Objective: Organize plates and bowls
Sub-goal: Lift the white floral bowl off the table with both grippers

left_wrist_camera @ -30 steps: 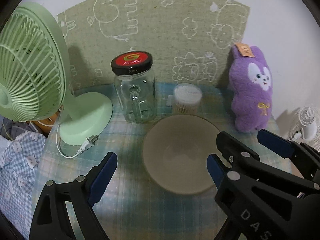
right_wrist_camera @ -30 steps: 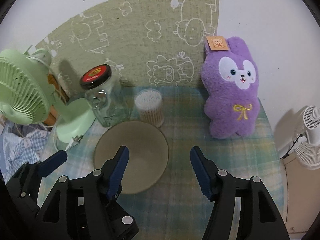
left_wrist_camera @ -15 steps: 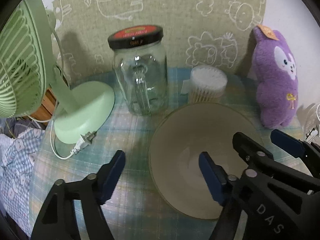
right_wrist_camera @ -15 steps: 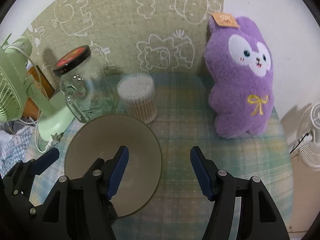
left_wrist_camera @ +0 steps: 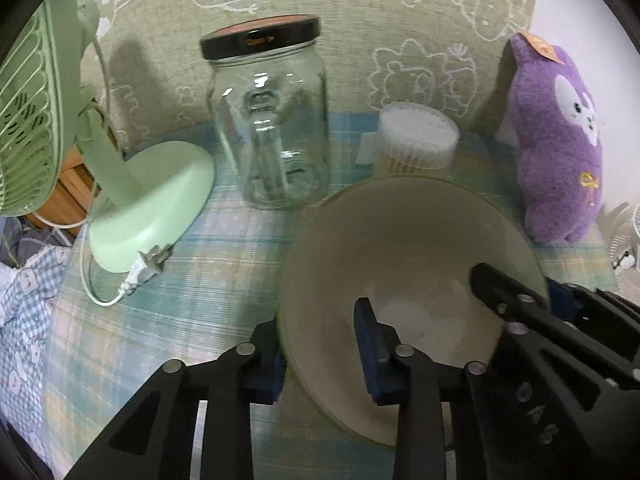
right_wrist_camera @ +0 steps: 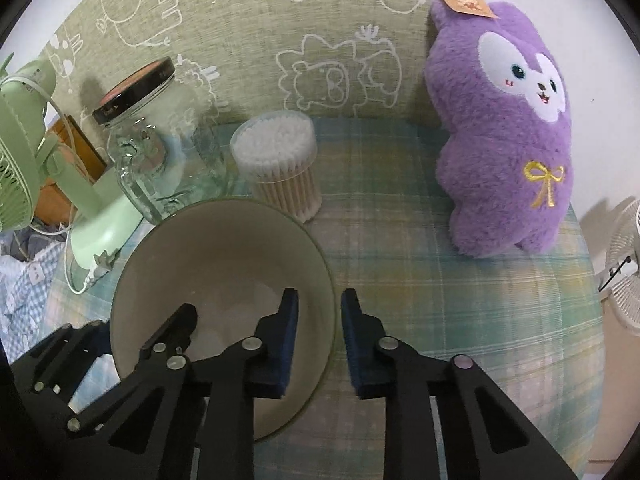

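Straddling the near-left rim of the beige bowl (left_wrist_camera: 400, 248) on the checked tablecloth (left_wrist_camera: 168, 280), left gripper (left_wrist_camera: 320, 344) jaws narrowed, grip uncertain | right view: right gripper (right_wrist_camera: 318, 320) straddling the bowl's right rim, contact unclear; glass jar (right_wrist_camera: 160, 160) behind.

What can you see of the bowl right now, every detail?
The bowl is round, beige and glazed-looking, with a thin greenish rim and an empty, paler bottom. It sits upright on the plaid tablecloth, just in front of the glass jar and cotton swab tub. The left tool and right tool each straddle its rim, one finger inside, one outside.
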The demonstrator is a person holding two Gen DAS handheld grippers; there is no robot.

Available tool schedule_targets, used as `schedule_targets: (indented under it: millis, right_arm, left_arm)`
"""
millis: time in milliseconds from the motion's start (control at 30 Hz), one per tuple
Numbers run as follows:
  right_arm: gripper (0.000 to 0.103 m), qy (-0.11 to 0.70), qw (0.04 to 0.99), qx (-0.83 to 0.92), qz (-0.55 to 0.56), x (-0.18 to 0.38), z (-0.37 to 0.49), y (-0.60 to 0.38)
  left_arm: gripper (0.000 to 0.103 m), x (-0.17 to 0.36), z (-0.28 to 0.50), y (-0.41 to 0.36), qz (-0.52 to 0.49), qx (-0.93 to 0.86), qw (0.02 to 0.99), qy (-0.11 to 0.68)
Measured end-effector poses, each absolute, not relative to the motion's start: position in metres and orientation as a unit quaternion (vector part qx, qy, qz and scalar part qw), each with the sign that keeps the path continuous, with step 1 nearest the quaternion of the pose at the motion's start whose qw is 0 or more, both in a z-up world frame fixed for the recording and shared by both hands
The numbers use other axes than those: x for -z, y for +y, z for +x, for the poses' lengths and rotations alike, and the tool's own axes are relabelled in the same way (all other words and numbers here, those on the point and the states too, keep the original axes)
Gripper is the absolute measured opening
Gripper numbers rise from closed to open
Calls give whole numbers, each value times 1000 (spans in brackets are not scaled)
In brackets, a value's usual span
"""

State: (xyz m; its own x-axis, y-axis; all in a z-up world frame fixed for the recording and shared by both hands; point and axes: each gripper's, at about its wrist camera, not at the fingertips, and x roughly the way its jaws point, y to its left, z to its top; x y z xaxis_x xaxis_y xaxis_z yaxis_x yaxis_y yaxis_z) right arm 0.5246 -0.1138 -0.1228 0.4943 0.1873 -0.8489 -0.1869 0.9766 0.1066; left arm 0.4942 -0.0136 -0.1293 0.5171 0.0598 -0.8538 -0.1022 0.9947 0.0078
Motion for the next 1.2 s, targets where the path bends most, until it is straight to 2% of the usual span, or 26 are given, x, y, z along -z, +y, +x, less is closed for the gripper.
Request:
schedule_targets:
  millis: [833, 1200]
  right_arm:
    - [25, 502, 860, -93, -1, 112, 486, -115]
    - [25, 481, 873, -79, 8, 77, 448, -116]
  left_arm:
    - [29, 121, 458, -16, -10, -31, 866, 499]
    - [29, 87, 424, -17, -3, -18, 878, 478]
